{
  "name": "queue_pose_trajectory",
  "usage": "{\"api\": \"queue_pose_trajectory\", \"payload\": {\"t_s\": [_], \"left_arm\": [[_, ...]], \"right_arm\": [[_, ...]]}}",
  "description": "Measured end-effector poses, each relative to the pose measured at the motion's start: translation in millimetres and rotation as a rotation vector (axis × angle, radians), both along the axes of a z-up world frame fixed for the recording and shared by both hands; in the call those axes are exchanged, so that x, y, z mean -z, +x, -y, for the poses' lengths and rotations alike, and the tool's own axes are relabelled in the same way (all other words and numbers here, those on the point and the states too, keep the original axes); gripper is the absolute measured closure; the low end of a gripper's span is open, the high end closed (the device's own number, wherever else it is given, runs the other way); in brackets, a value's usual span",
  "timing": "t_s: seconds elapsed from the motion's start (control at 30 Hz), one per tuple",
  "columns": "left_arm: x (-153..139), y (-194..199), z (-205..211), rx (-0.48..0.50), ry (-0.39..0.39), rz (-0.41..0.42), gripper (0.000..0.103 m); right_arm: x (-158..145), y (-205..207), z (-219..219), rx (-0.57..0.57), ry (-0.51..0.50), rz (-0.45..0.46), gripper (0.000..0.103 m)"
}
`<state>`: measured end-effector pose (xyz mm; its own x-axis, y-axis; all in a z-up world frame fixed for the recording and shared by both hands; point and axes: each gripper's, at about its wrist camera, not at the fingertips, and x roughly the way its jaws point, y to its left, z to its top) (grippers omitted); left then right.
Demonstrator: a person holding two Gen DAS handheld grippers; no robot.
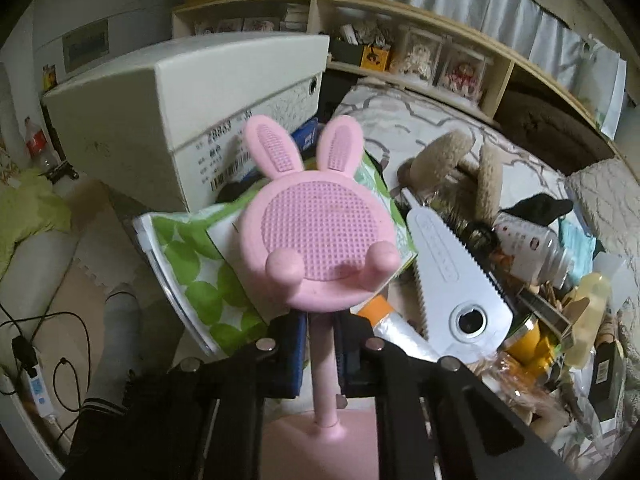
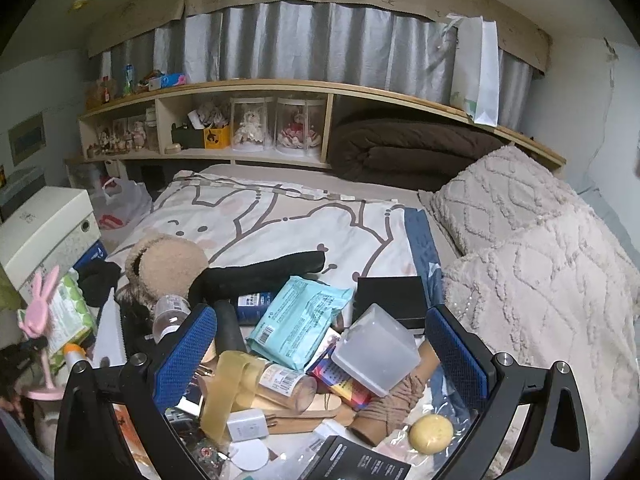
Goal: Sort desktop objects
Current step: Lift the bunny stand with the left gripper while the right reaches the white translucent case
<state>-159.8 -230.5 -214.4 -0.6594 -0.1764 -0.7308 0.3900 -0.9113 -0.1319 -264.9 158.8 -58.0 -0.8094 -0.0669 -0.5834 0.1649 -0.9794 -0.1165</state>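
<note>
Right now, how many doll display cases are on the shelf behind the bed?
2, side by side in the shelf's middle compartment: the cream-dressed doll's case on the left, the red-dressed doll's case right of it. The small figures further left seem uncased; more could be hidden.

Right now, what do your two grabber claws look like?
Both are black frames with small round silver bolts. The right gripper has two wide fingers faced with bumpy blue pads, and triangle holes cut in its black arms. The left gripper has the same black frame, silver bolts and blue pads, seen edge-on. No cables or sleeves show.
</note>
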Motion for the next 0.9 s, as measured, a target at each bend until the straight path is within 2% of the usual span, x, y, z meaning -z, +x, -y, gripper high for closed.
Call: {"api": "queue_pose_trajectory", "payload": {"t_s": [0.1,0.23,0.57,0.7,0.9], "left_arm": [[-8.3,2.7,1.9,-0.005,-0.031,-0.024,0.091],[-16.1,4.3,4.5,0.009,-0.010,-0.057,0.091],[-50.3,11.8,-18.1,0.112,-0.039,-0.148,0.091],[-57.6,12.8,-24.4,0.130,-0.054,-0.165,0.091],[-53.0,9.5,-32.2,0.157,-0.051,-0.155,0.091]], "right_arm": [[0.7,0.1,3.0,-0.007,0.019,-0.004,0.000],[1.0,-0.8,2.2,-0.010,0.015,-0.001,0.000],[2.3,-5.3,-9.6,-0.011,-0.067,0.040,0.000],[8.8,-13.1,-16.2,-0.032,-0.101,0.160,0.000],[42.8,-29.5,-23.0,-0.035,0.079,0.387,0.000]]}}
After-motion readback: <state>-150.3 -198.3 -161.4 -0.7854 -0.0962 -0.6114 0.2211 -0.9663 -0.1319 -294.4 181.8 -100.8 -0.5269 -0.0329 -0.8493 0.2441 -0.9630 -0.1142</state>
